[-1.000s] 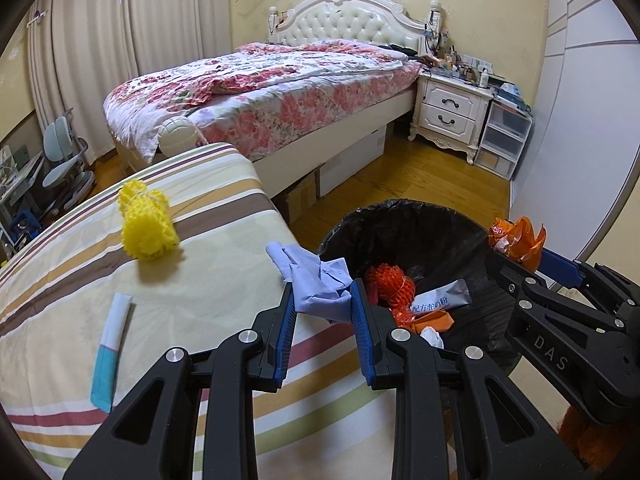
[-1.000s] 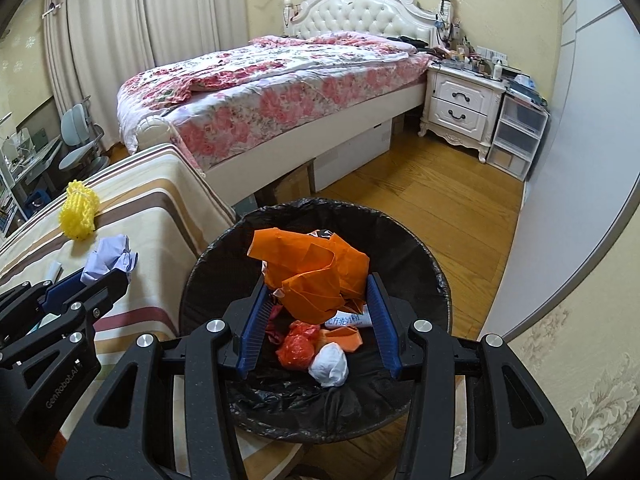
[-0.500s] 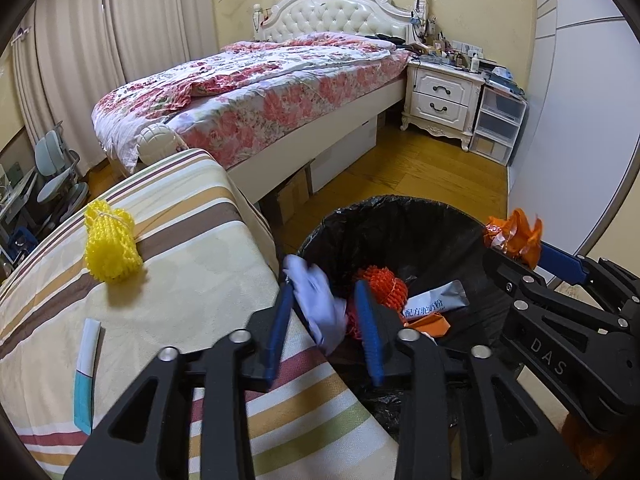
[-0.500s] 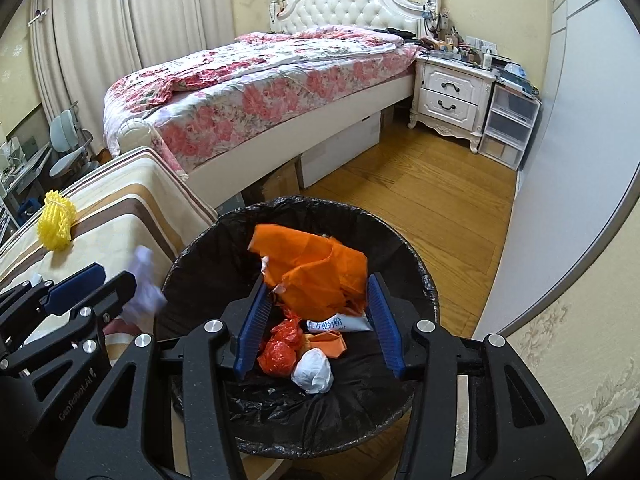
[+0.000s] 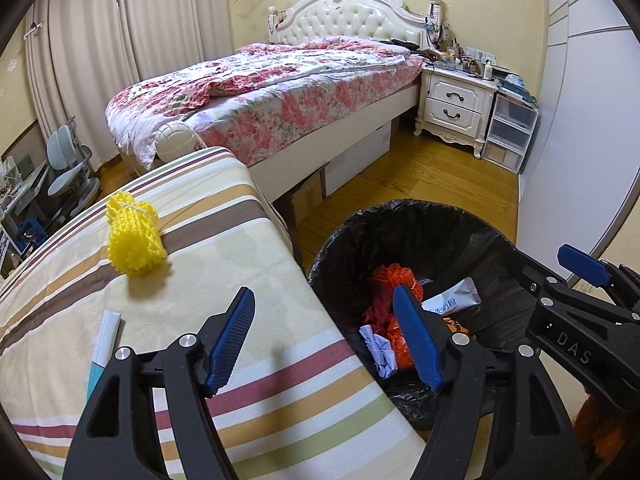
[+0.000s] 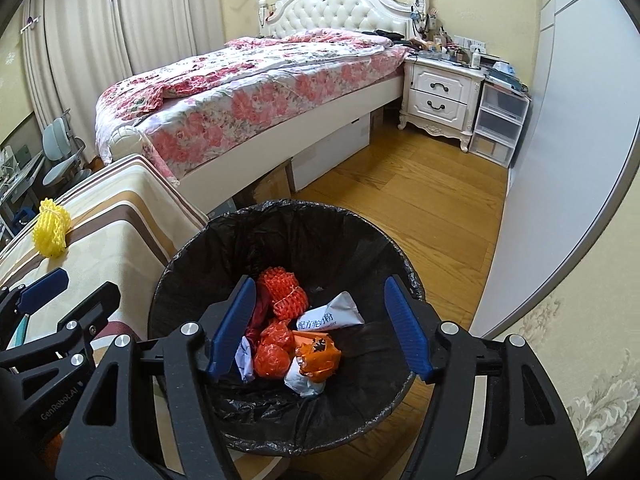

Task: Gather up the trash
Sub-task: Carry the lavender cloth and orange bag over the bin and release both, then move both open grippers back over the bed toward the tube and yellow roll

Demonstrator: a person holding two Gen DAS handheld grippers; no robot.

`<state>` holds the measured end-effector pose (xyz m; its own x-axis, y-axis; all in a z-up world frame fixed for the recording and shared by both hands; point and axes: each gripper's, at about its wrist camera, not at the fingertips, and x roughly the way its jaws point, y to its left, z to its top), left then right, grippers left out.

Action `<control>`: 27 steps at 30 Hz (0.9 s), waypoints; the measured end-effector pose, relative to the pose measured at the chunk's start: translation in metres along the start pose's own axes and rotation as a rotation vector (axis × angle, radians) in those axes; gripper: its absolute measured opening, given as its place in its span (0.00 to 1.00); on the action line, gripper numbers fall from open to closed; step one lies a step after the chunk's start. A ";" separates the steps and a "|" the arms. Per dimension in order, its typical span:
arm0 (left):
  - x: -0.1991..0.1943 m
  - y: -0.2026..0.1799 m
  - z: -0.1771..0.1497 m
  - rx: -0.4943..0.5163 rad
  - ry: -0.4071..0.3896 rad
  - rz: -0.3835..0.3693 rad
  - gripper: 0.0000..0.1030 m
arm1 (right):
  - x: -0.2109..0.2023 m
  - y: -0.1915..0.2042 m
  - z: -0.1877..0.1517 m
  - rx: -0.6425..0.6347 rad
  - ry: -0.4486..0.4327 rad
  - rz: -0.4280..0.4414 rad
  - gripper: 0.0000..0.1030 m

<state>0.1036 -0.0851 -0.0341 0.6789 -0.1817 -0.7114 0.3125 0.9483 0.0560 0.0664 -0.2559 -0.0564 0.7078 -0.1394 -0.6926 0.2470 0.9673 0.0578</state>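
Risk entry: both tools, left tool (image 5: 324,340) and right tool (image 6: 318,330), jaws opening, empty. Your yellow net (image 5: 134,240) and tube (image 5: 105,346) lie far left on the worktop (image 5: 240,280); reaching may clip the bin (image 6: 192,264).

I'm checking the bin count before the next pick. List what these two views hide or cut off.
- Bottom of the bin: right wrist view, covered by the orange bag and other trash piled there.
- Pale tube on the striped cloth: left wrist view, lower end behind the left gripper, whose jaws are opening with nothing between them.
- Orange thing: left wrist view, cut off by the edge, behind the right gripper, which is also opening, empty.
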 end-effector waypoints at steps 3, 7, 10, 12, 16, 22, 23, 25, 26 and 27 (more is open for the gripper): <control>-0.004 0.005 -0.002 -0.007 -0.003 0.012 0.69 | -0.003 0.002 0.000 -0.002 -0.002 0.003 0.66; -0.008 0.013 -0.006 -0.021 0.000 0.019 0.69 | -0.006 0.008 -0.001 -0.013 -0.002 0.010 0.68; -0.011 0.019 -0.009 -0.031 0.001 0.028 0.69 | -0.009 0.014 -0.003 -0.020 -0.001 0.015 0.68; -0.013 0.022 -0.010 -0.039 0.001 0.033 0.69 | -0.011 0.018 -0.003 -0.024 -0.001 0.020 0.68; -0.019 0.030 -0.013 -0.054 -0.004 0.043 0.69 | -0.015 0.026 -0.004 -0.032 -0.003 0.030 0.69; -0.026 0.047 -0.023 -0.078 0.004 0.065 0.69 | -0.021 0.042 -0.007 -0.055 -0.002 0.056 0.70; -0.027 0.050 -0.025 -0.083 0.007 0.070 0.69 | -0.021 0.046 -0.008 -0.060 -0.001 0.062 0.70; -0.029 0.059 -0.030 -0.097 0.015 0.082 0.69 | -0.022 0.052 -0.010 -0.069 0.003 0.074 0.70; -0.029 0.064 -0.032 -0.105 0.019 0.090 0.69 | -0.022 0.056 -0.011 -0.076 0.007 0.084 0.70; -0.029 0.068 -0.034 -0.111 0.021 0.099 0.69 | -0.023 0.061 -0.012 -0.082 0.009 0.091 0.70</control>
<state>0.0824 -0.0063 -0.0333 0.6881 -0.0810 -0.7210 0.1682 0.9845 0.0499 0.0571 -0.1916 -0.0462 0.7186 -0.0483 -0.6938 0.1264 0.9900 0.0620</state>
